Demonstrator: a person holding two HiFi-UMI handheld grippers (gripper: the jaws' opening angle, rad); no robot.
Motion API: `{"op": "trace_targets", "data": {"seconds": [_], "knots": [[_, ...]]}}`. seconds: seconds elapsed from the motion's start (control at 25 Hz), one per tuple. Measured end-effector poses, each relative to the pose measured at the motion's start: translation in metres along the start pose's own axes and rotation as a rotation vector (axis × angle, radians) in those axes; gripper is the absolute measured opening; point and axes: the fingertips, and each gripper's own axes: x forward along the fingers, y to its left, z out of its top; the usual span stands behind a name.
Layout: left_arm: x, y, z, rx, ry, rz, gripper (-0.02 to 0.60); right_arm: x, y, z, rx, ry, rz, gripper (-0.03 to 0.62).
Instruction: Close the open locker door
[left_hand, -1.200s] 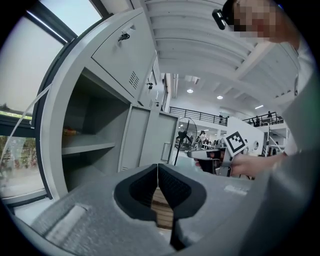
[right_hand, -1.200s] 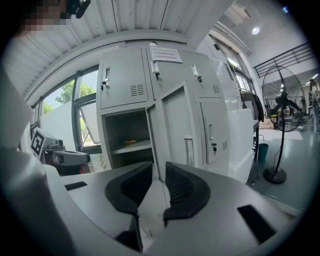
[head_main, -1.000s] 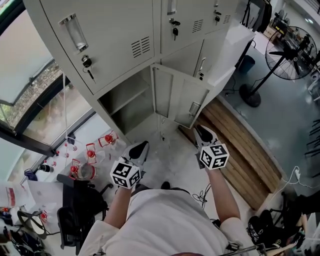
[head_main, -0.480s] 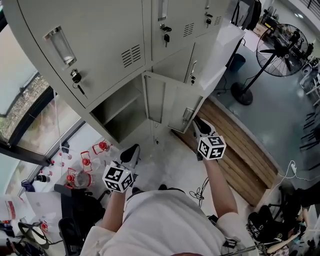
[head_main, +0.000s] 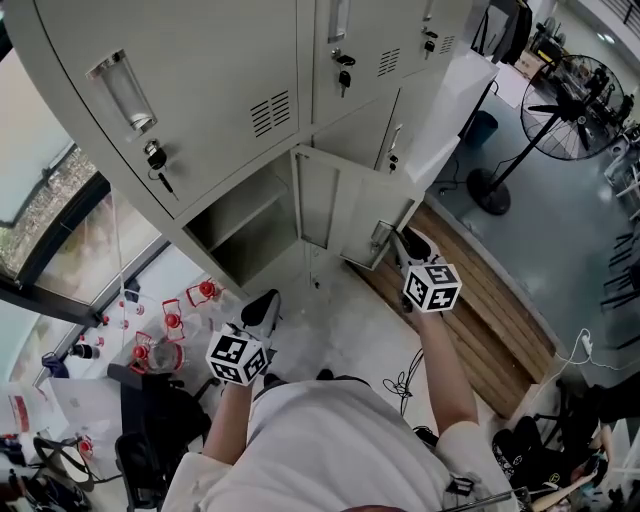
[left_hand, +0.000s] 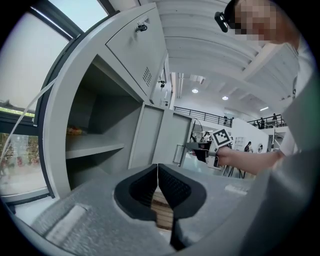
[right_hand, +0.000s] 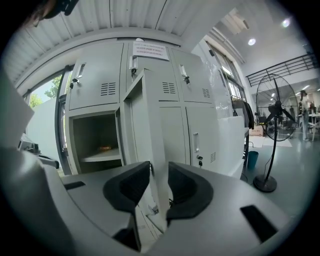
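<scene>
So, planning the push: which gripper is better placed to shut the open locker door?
Right. The right gripper sits at the door's free edge, jaws just opening with that edge between them; the left gripper, shut, hangs back.

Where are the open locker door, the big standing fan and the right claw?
open locker door (head_main: 375, 205), head view, its outer face above the handle.
standing fan (head_main: 588, 98), head view, its round cage.
right claw (head_main: 402, 240), head view, between its tips.

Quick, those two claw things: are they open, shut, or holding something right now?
Left gripper: shut, holding nothing.
Right gripper: open; its jaws have just been opening, with the edge of the locker door between them, not clamped.
</scene>
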Motion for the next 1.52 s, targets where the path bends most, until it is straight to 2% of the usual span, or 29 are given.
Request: {"op": "trace_targets", "data": {"seconds": [0.48, 0.8, 1.16, 1.52], "knots": [[-0.011, 0.01, 0.0, -0.004, -0.007, 0.021, 0.016, 0.003, 0.005, -0.001, -0.016, 0.007, -0.003, 0.103], [-0.026, 0.012, -0.001, -0.001, -0.008, 0.009, 0.016, -0.007, 0.018, -0.005, -0.018, 0.011, -0.018, 0.103], [-0.042, 0.015, -0.003, 0.0, -0.004, -0.014, 0.016, -0.019, 0.04, -0.011, -0.026, 0.012, -0.027, 0.103], [-0.059, 0.024, -0.007, -0.002, 0.0, -0.023, 0.016, -0.028, 0.078, -0.02, -0.046, 0.018, 0.007, 0.103]]}}
